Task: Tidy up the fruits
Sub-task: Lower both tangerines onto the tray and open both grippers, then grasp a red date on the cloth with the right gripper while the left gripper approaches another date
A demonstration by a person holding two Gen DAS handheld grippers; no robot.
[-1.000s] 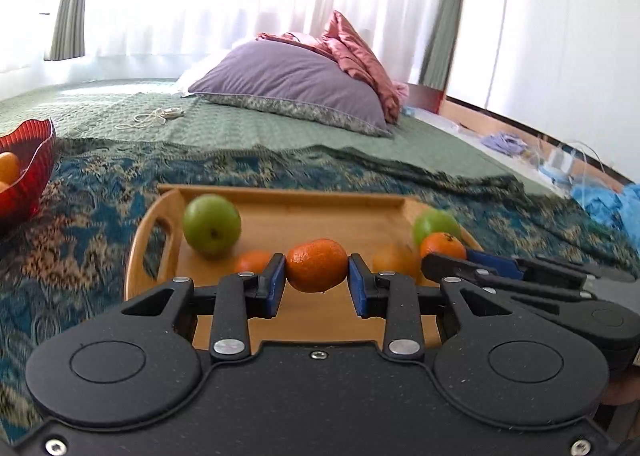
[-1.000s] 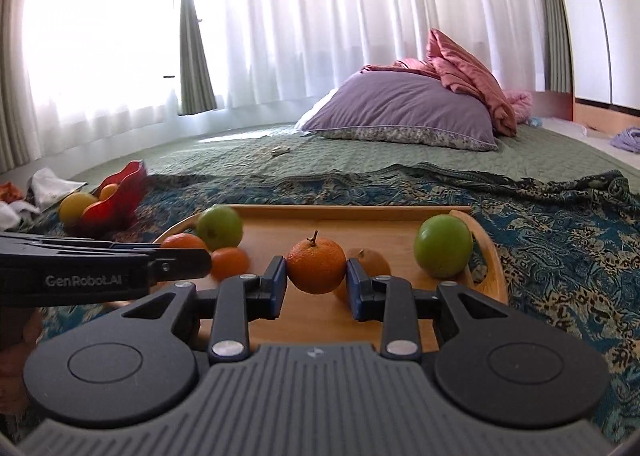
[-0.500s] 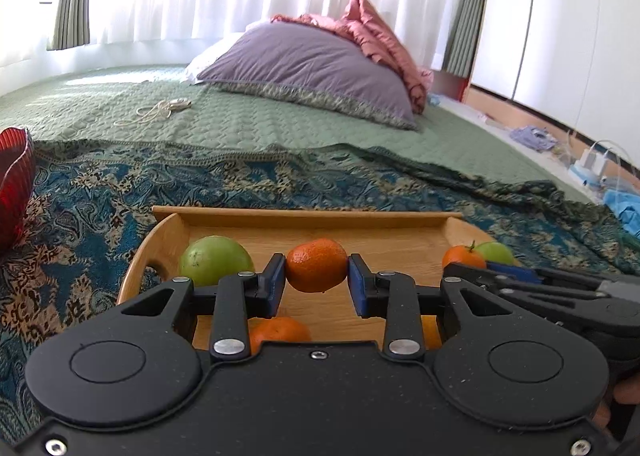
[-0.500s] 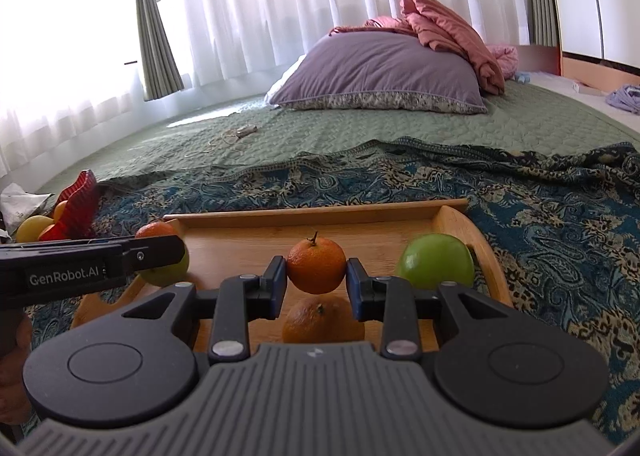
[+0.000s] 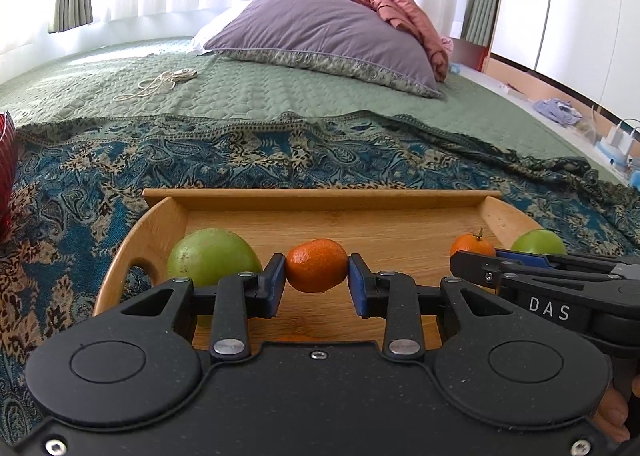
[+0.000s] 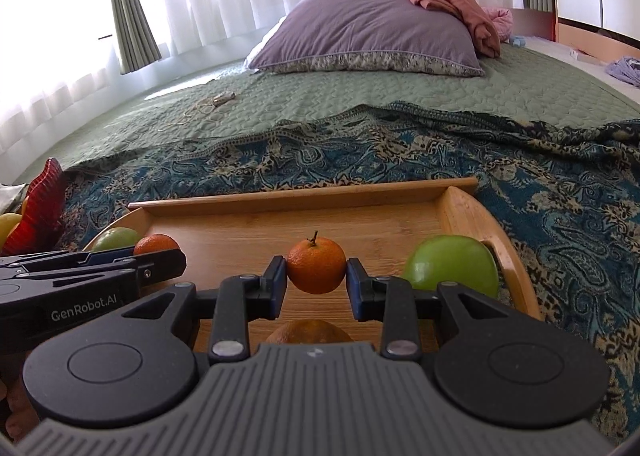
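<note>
Over tray [image 5: 160, 215] | left hand-held gripper [image 5: 316, 283] clamps mandarin [image 5: 316, 265] | right hand-held gripper [image 6: 316, 283] clamps stemmed mandarin [image 6: 316, 265]

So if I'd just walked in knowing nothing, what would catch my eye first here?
Probably the two black grippers, left and right, each pinching a small orange above a wooden tray. Next, the green apples sitting at the tray's left and right ends. Behind it all, a big purple pillow rests on the bed.
</note>
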